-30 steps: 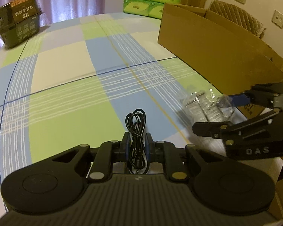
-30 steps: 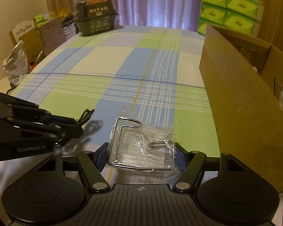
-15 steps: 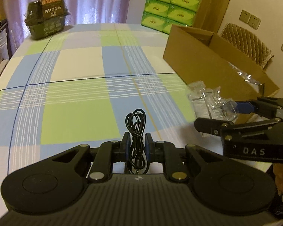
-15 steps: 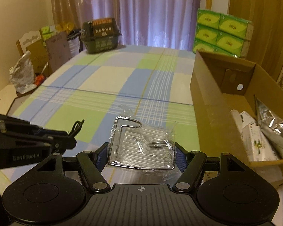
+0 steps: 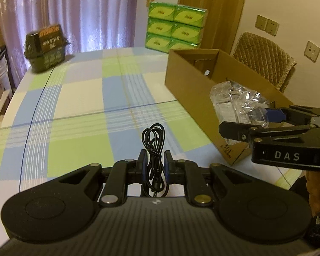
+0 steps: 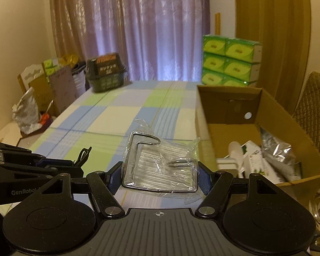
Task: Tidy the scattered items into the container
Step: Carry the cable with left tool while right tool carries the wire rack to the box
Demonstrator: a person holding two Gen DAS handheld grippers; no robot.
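My left gripper [image 5: 155, 166] is shut on a coiled black cable [image 5: 153, 140], held above the checked tablecloth. In the right wrist view my right gripper [image 6: 159, 176] is shut on a wire rack wrapped in clear plastic [image 6: 160, 166], also lifted off the table. The open cardboard box [image 6: 204, 115] stands to the right of both; a silver foil bag [image 6: 277, 151] and white packets [image 6: 253, 160] lie inside. Seen from the left wrist, the right gripper [image 5: 264, 117] holds the wrapped rack [image 5: 234, 100] over the box's near wall [image 5: 189, 98].
A dark green basket [image 5: 45, 47] sits at the table's far left corner. Green tissue packs [image 5: 175, 27] are stacked behind the box. A quilted chair [image 5: 264, 59] stands beyond the box. Bags and cartons [image 6: 42, 98] crowd the floor left of the table.
Both grippers have risen from the table with their loads. The right gripper has carried the wrapped rack toward the box, and the box's inside has come into view.
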